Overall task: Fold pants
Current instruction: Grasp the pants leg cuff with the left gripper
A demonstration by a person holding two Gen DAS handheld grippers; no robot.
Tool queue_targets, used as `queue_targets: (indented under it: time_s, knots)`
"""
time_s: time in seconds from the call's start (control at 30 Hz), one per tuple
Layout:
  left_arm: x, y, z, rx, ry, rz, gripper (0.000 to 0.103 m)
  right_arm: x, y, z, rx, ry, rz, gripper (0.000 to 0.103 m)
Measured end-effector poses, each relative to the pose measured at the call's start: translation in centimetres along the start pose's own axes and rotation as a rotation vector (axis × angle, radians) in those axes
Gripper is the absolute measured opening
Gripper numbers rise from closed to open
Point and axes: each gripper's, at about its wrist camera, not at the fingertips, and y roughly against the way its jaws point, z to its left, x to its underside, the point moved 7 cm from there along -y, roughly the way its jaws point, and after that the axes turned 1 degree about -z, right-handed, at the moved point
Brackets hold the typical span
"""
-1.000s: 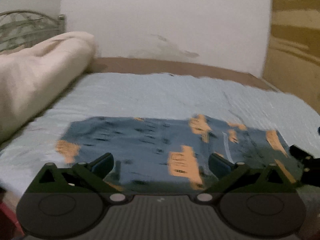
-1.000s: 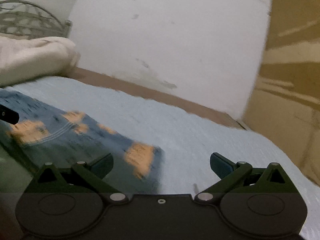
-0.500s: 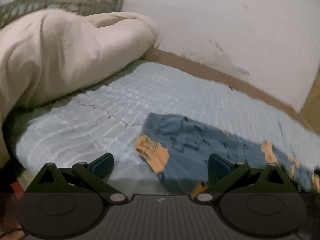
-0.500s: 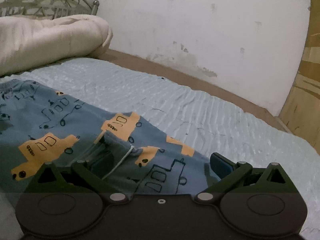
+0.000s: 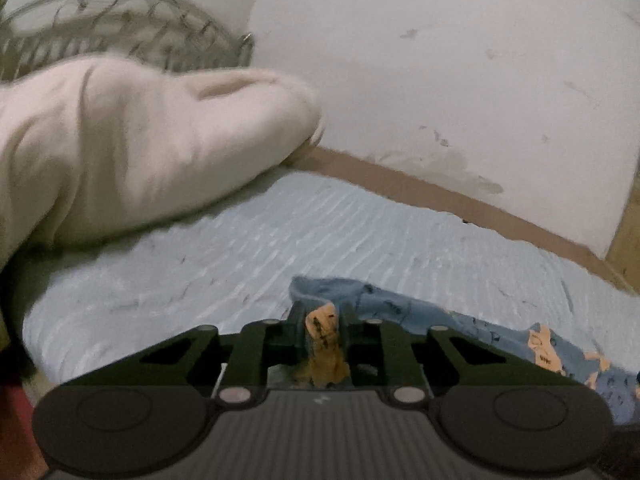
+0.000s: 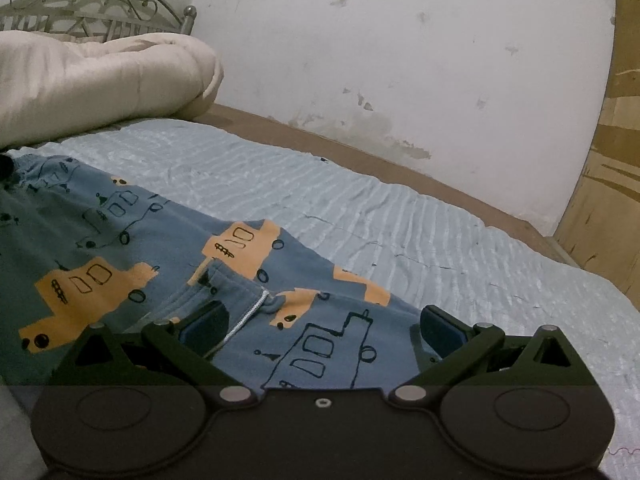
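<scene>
Two tongs, one in each of my hands, and they stand differently. My left gripper (image 5: 322, 334) has just been closing, and its jaws now pinch a bunched corner of the pants (image 5: 472, 326); an orange patch of the print is squeezed between the pads, and the blue cloth trails away to the right of those jaws. My right gripper (image 6: 320, 322) is spread wide, its two blue pads apart with the pants (image 6: 120, 232) lying flat under and between them, neither pad pressing the cloth that I can see. A white drawstring (image 6: 246, 314) runs just beside the left pad of that gripper. From the right tongs the blue pants with their orange truck print stretch ahead and off to the left on the pale blue bedsheet (image 6: 400, 220). Farther ahead and left of both tongs sits a rolled cream blanket (image 5: 132, 152), with a metal headboard (image 6: 92, 0) behind it and a stained white wall (image 6: 400, 60) beyond the bed's edge.
</scene>
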Motion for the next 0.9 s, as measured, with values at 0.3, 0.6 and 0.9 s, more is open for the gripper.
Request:
queue_targets:
  time_s: [0.3, 0.6, 0.9]
  knots:
    - [1.1, -1.2, 0.6, -0.016, -0.016, 0.047, 0.024, 0.0, -0.1, -0.1, -0.004, -0.007, 0.004, 0.102]
    - [2.2, -2.5, 3.5, 0.059, 0.196, 0.123, 0.045, 0.0, -0.2, -0.2, -0.012, -0.017, 0.005, 0.102]
    - [2.5, -2.8, 3.9, 0.098, 0.228, 0.141, 0.032, 0.0, -0.2, -0.2, -0.008, -0.012, -0.001, 0.102]
